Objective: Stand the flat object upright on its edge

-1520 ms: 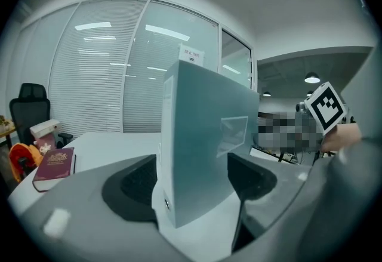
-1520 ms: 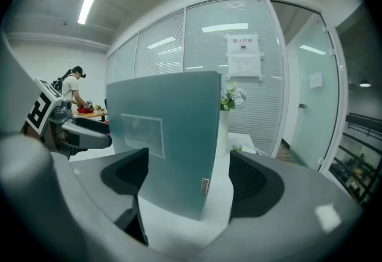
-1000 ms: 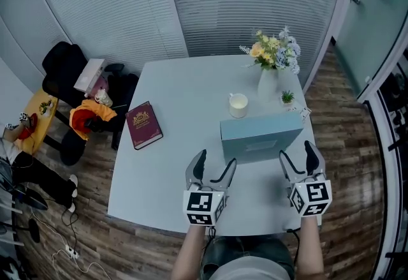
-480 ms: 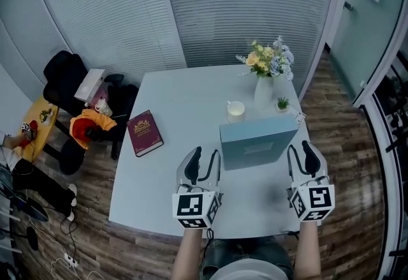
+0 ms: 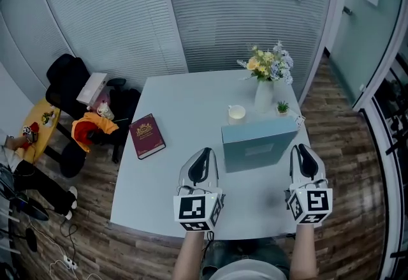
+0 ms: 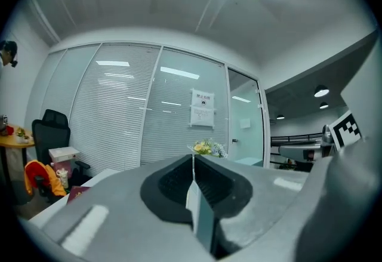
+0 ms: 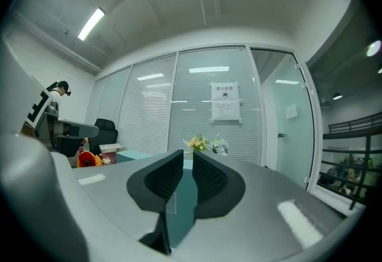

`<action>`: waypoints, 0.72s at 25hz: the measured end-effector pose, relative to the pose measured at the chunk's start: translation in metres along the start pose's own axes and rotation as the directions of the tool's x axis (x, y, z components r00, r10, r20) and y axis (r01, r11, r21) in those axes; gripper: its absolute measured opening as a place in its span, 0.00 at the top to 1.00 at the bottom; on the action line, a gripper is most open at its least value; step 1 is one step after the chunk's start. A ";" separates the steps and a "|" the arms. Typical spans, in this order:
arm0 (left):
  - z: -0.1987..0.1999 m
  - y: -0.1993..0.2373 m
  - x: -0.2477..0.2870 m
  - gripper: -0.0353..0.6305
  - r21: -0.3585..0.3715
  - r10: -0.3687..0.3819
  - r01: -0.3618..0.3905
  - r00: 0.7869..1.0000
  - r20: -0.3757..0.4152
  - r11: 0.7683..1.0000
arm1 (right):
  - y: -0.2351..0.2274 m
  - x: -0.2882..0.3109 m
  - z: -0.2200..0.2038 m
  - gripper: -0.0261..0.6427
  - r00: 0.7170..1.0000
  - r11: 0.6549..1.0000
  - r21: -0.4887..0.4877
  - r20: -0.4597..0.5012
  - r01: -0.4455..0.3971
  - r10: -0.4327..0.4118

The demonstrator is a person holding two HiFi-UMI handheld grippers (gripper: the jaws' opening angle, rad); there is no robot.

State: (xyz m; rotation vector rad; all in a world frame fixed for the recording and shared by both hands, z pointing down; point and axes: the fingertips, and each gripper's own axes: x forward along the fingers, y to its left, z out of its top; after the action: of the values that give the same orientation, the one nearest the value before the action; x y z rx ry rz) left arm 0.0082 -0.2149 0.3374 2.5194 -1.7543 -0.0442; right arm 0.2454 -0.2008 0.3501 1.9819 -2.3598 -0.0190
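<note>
L gripper (image 5: 203, 154) (image 6: 193, 162): jaws together at the tips, nothing clamped. R gripper (image 7: 187, 162) (image 5: 301, 150): jaws drawn in to a thin slit, also empty as far as the head view shows. A teal sliver shows low in each slit; cannot tell if it is the box.

Box (image 5: 258, 145) stands upright on its long edge on the table (image 5: 172, 100), just ahead of and between both grippers. Long axis runs L-R across the person's front. L gripper sits off the box's L end, R gripper off its R end; R looks slightly nearer, neither touching.

Judgement: task looks complete. Any next move is a pull-back, w/ tips kept off the broad face, since a narrow base tips fore-aft easily.
</note>
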 end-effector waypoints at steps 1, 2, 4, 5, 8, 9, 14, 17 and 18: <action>0.001 0.000 0.000 0.94 -0.001 0.000 0.000 1.000 -0.002 1.000 | 0.001 0.000 0.000 0.85 1.000 1.000 0.001 -0.001 -0.001 0.001; 0.001 -0.001 0.000 0.95 -0.002 -0.001 0.001 1.000 -0.004 1.000 | 0.001 0.000 0.000 0.86 1.000 1.000 0.001 -0.001 -0.001 0.001; 0.002 -0.002 0.000 0.95 -0.004 -0.004 0.004 1.000 -0.006 1.000 | 0.002 -0.001 0.001 0.88 1.000 1.000 0.000 -0.001 0.003 -0.003; 0.002 -0.002 0.000 0.95 -0.006 -0.003 0.003 1.000 -0.007 1.000 | 0.002 -0.001 0.001 0.88 1.000 1.000 0.001 0.000 0.005 -0.005; 0.002 -0.002 0.000 0.95 -0.008 0.004 -0.004 1.000 -0.005 1.000 | 0.001 -0.001 0.000 0.90 1.000 1.000 0.008 0.001 0.007 -0.007; 0.002 -0.002 0.000 0.95 -0.008 0.006 -0.006 1.000 -0.002 1.000 | 0.000 -0.001 0.000 0.90 1.000 1.000 0.009 0.001 0.007 -0.007; 0.004 0.001 -0.002 0.95 -0.011 0.023 -0.023 1.000 0.002 1.000 | -0.001 -0.001 0.000 0.92 1.000 1.000 0.011 0.004 0.008 -0.008; 0.003 0.003 -0.003 0.95 -0.011 0.031 -0.031 1.000 -0.001 0.999 | -0.002 -0.002 0.000 0.93 1.000 1.000 0.010 0.002 0.012 -0.012; 0.003 0.003 -0.003 0.95 -0.011 0.033 -0.033 0.999 -0.002 0.999 | -0.003 -0.002 -0.001 0.93 1.000 1.000 0.011 0.001 0.013 -0.013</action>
State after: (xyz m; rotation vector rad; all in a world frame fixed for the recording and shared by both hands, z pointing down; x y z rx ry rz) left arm 0.0046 -0.2135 0.3349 2.4816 -1.7891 -0.0496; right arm 0.2482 -0.1993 0.3505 2.0025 -2.3529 -0.0072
